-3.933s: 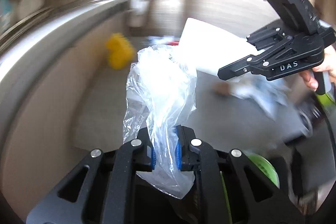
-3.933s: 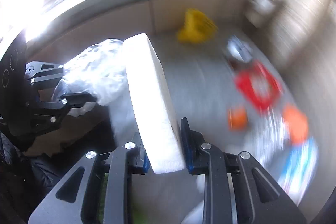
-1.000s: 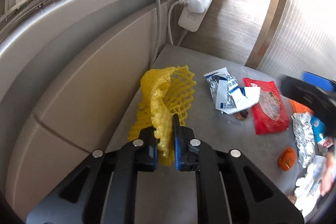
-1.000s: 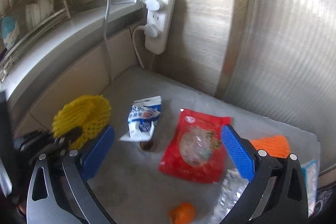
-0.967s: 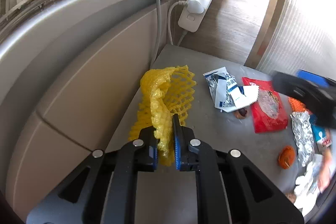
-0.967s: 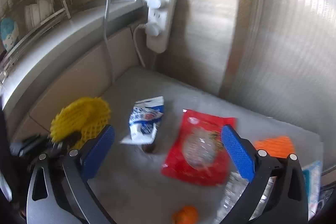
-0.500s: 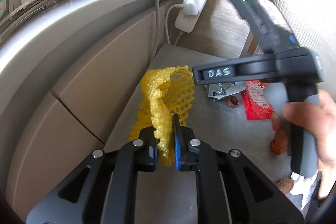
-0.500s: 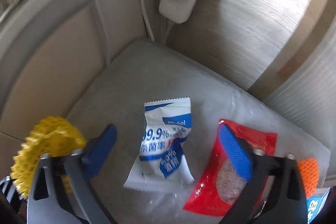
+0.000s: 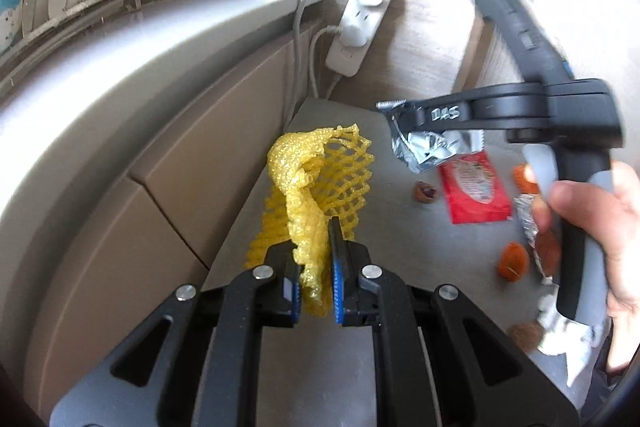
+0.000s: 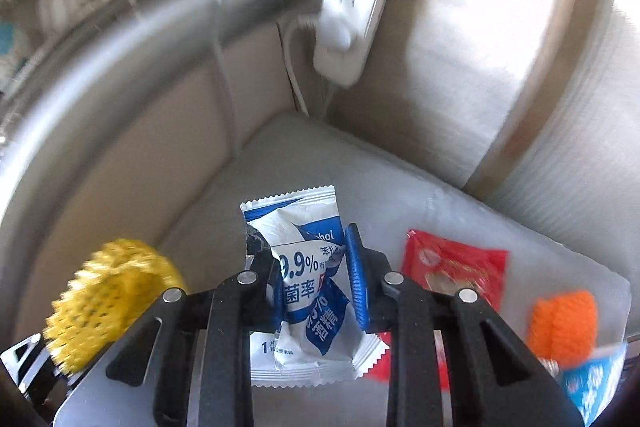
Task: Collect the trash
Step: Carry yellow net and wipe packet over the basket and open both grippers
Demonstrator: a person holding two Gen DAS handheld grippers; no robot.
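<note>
My left gripper [image 9: 314,251] is shut on a yellow foam net [image 9: 320,167], which hangs crumpled just above the grey surface [image 9: 320,367]. The right gripper [image 10: 310,267] has its jaws closing, with a blue-and-white wipe wrapper [image 10: 296,219] crumpled between the blue pads, which press on it. In the left wrist view the right gripper [image 9: 400,115] holds that wrapper [image 9: 424,147], silver side showing, off the surface, and a person's hand [image 9: 600,219] grips its handle. The yellow net [image 10: 108,291] is blurred at the lower left of the right wrist view.
A red snack packet [image 10: 452,267], an orange foam net [image 10: 564,319] and a blue packet [image 10: 592,383] lie to the right. Orange peel [image 9: 512,261], a nut shell [image 9: 426,191] and foil [image 9: 526,219] are scattered nearby. A white power strip [image 9: 360,23] hangs in the corner.
The right gripper came down over the wipe wrapper, its wide-open jaws closed onto it, and the wrapper now hangs off the surface. The left gripper kept its hold on the yellow net and drew back slightly.
</note>
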